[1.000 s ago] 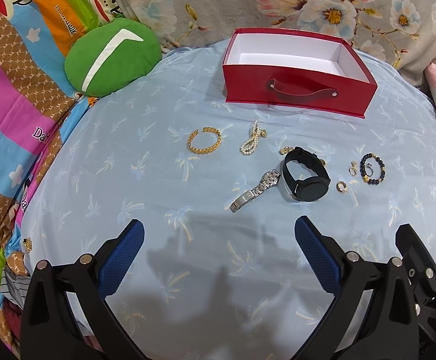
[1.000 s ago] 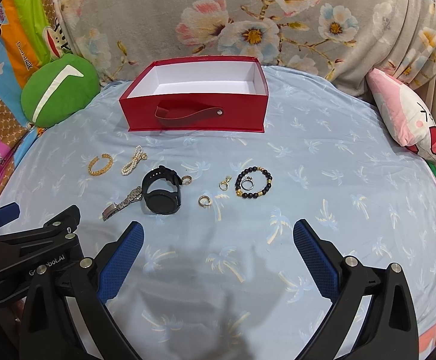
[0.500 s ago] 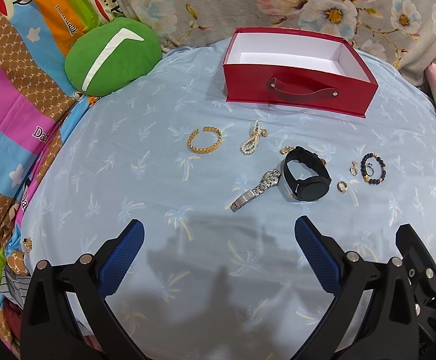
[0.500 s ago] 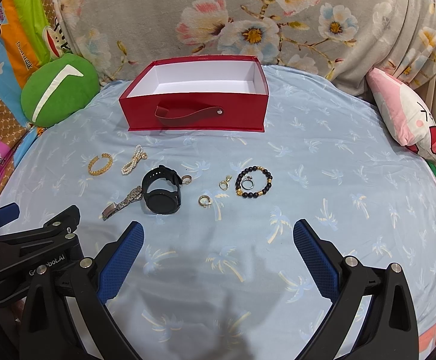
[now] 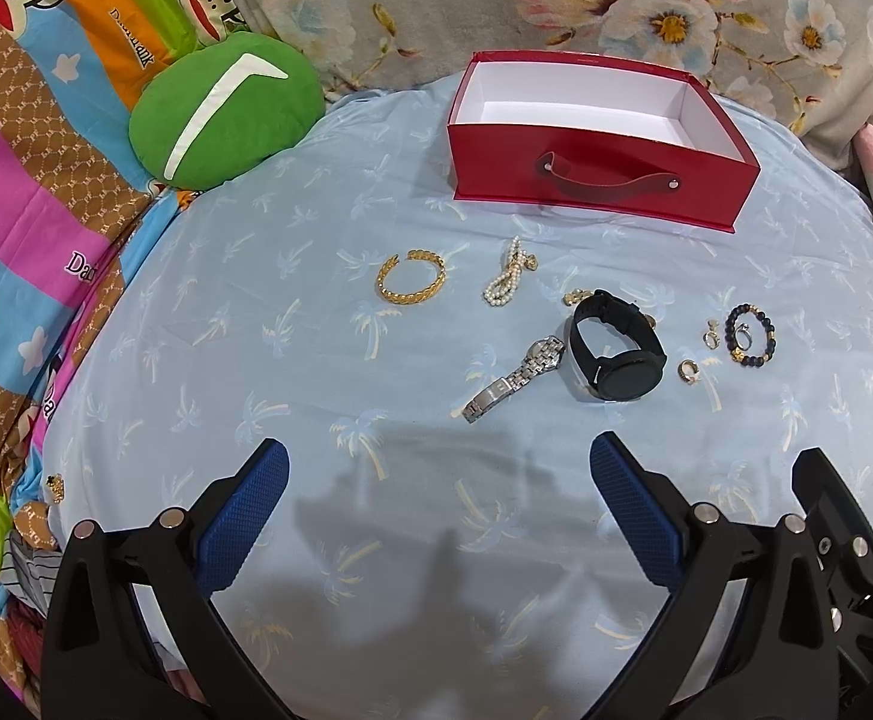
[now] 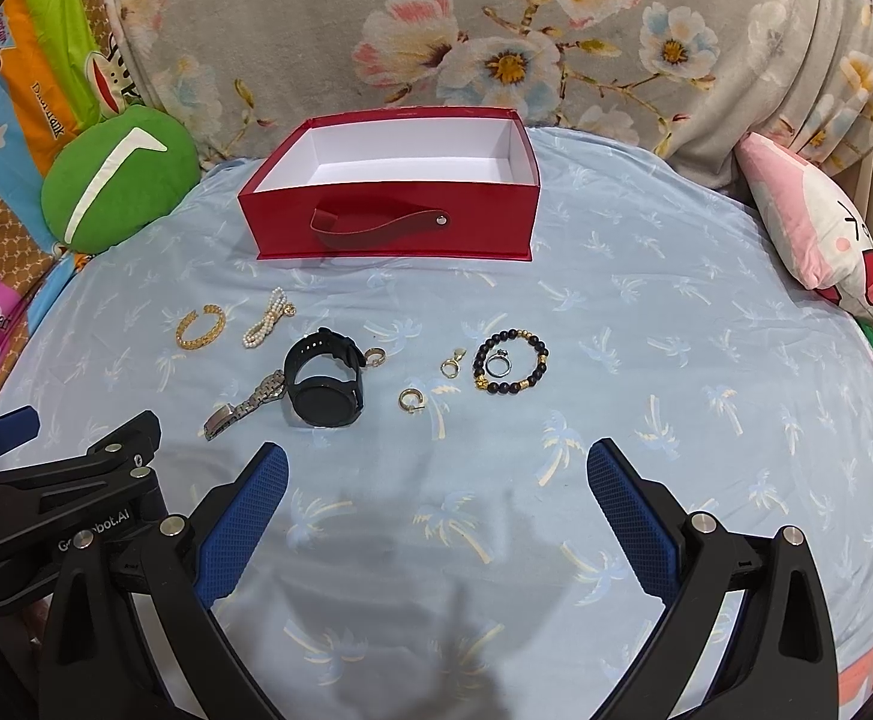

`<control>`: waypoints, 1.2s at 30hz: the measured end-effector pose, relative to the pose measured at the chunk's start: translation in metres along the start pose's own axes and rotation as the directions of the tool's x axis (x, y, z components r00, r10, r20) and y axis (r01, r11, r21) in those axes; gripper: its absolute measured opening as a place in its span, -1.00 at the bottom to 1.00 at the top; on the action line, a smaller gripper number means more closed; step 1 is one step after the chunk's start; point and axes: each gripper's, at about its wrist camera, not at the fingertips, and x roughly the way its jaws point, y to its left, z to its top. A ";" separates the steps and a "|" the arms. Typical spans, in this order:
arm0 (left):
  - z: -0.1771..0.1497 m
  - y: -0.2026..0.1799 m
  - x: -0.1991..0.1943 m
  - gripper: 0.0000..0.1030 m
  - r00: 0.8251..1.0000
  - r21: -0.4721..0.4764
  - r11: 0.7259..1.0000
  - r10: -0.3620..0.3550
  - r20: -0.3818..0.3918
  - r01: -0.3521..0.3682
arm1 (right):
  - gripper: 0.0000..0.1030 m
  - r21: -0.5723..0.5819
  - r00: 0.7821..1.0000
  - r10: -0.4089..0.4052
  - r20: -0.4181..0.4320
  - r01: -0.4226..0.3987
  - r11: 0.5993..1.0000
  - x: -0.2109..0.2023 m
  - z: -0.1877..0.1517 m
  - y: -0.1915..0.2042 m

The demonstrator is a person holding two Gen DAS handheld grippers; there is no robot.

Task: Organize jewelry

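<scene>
Blue-padded jaws of your left gripper (image 5: 439,480) and right gripper (image 6: 436,480) stand spread, empty. The silver watch (image 5: 514,378) lies nearest the left at 12 o'clock, long axis toward 1; black watch (image 5: 616,354) beside it. Open sheet (image 5: 256,324) between; empty red box (image 5: 598,192) beyond.

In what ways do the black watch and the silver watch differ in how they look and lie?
The black watch has a closed strap standing as a loop; the silver watch lies stretched out flat. The black watch has a wide dark band and a large round face; the silver watch has a narrow metal link band. Both rest on the blue sheet, side by side.
</scene>
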 end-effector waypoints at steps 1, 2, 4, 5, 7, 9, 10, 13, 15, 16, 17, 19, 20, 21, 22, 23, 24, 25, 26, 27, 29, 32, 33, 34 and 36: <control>-0.001 0.000 0.000 0.91 1.000 0.000 1.000 0.000 0.000 0.000 | 0.90 -0.001 1.000 0.000 0.001 0.000 1.000 0.000 0.000 0.000; 0.000 0.000 0.000 0.91 1.000 0.000 1.000 0.000 0.001 0.000 | 0.90 -0.001 1.000 -0.001 0.001 0.001 1.000 0.000 0.000 0.000; -0.001 0.000 0.000 0.91 1.000 0.000 1.000 0.000 0.001 0.000 | 0.90 -0.002 1.000 -0.001 0.002 0.001 1.000 0.000 -0.001 0.000; -0.001 0.000 0.000 0.91 1.000 0.000 1.000 0.000 0.000 0.000 | 0.90 -0.002 1.000 -0.001 0.002 0.001 1.000 0.000 -0.002 0.000; -0.001 0.000 0.000 0.91 1.000 0.001 1.000 0.000 -0.001 0.000 | 0.90 -0.002 1.000 -0.002 0.001 0.002 1.000 0.000 -0.001 0.000; -0.002 0.002 0.001 0.91 1.000 -0.001 1.000 -0.002 -0.005 0.002 | 0.90 -0.002 1.000 0.000 0.000 0.000 1.000 0.001 -0.002 0.000; -0.002 0.002 0.003 0.91 1.000 -0.002 1.000 -0.006 -0.009 0.006 | 0.90 -0.002 1.000 0.002 0.000 -0.002 1.000 0.001 -0.001 0.000; -0.003 0.005 0.011 0.91 0.999 -0.012 1.000 -0.029 -0.031 0.028 | 0.90 0.002 1.000 0.017 -0.017 -0.017 1.000 0.009 -0.004 -0.002; -0.002 0.009 0.020 0.91 0.998 -0.028 0.999 -0.030 -0.046 0.029 | 0.90 0.016 0.999 0.019 -0.029 -0.018 1.000 0.017 -0.005 -0.006; -0.001 0.010 0.024 0.91 0.998 -0.038 0.999 -0.034 -0.055 0.032 | 0.90 0.022 0.999 0.016 -0.040 -0.015 1.000 0.023 -0.003 -0.008; -0.001 0.013 0.029 0.91 0.997 -0.052 0.998 -0.039 -0.066 0.036 | 0.90 0.029 0.999 0.014 -0.050 -0.012 1.000 0.029 -0.004 -0.011; 0.001 0.016 0.037 0.91 0.996 -0.078 0.996 -0.041 -0.080 0.034 | 0.90 0.046 0.998 0.012 -0.062 -0.009 0.999 0.037 -0.003 -0.019; 0.002 0.019 0.042 0.91 0.996 -0.090 0.996 -0.037 -0.085 0.029 | 0.90 0.055 0.998 0.011 -0.065 -0.008 0.998 0.041 -0.002 -0.022; 0.003 0.020 0.045 0.91 0.996 -0.097 0.995 -0.032 -0.088 0.023 | 0.90 0.061 0.998 0.012 -0.069 -0.008 0.998 0.045 -0.001 -0.026; 0.004 0.021 0.049 0.91 0.995 -0.104 0.994 -0.028 -0.094 0.018 | 0.90 0.068 0.997 0.012 -0.075 -0.007 0.998 0.050 0.000 -0.029; 0.005 0.023 0.054 0.91 0.994 -0.110 0.994 -0.033 -0.100 0.022 | 0.90 0.074 0.997 0.009 -0.080 -0.003 0.997 0.054 0.001 -0.032; 0.007 0.023 0.058 0.91 0.994 -0.112 0.993 -0.040 -0.105 0.029 | 0.90 0.080 0.996 0.010 -0.085 -0.003 0.997 0.059 0.003 -0.035; 0.008 0.025 0.061 0.91 0.993 -0.112 0.993 -0.044 -0.113 0.032 | 0.89 0.087 0.996 0.015 -0.092 -0.007 0.996 0.064 0.004 -0.038; 0.010 0.025 0.066 0.91 0.991 -0.111 0.993 -0.047 -0.123 0.034 | 0.83 0.093 0.995 0.020 -0.100 -0.011 0.996 0.069 0.005 -0.041; 0.011 0.026 0.070 0.91 0.990 -0.111 0.993 -0.052 -0.132 0.038 | 0.80 0.100 0.994 0.024 -0.109 -0.013 0.995 0.074 0.008 -0.043; 0.013 0.028 0.078 0.91 0.988 -0.116 0.993 -0.053 -0.145 0.036 | 0.71 0.116 0.992 0.029 -0.122 -0.015 0.993 0.086 0.013 -0.049; 0.017 0.030 0.087 0.91 0.986 -0.122 0.991 -0.064 -0.154 0.045 | 0.60 0.125 0.992 0.019 -0.124 -0.003 0.992 0.099 0.020 -0.054; 0.018 0.030 0.090 0.91 0.986 -0.120 0.992 -0.066 -0.155 0.048 | 0.59 0.127 0.992 0.016 -0.123 -0.001 0.992 0.103 0.023 -0.056; 0.020 0.029 0.092 0.91 0.985 -0.116 0.992 -0.064 -0.158 0.046 | 0.52 0.130 0.992 0.015 -0.124 0.002 0.992 0.107 0.026 -0.059; 0.024 0.028 0.096 0.91 0.985 -0.115 0.992 -0.068 -0.156 0.050 | 0.46 0.136 0.992 0.009 -0.126 0.008 0.991 0.116 0.032 -0.063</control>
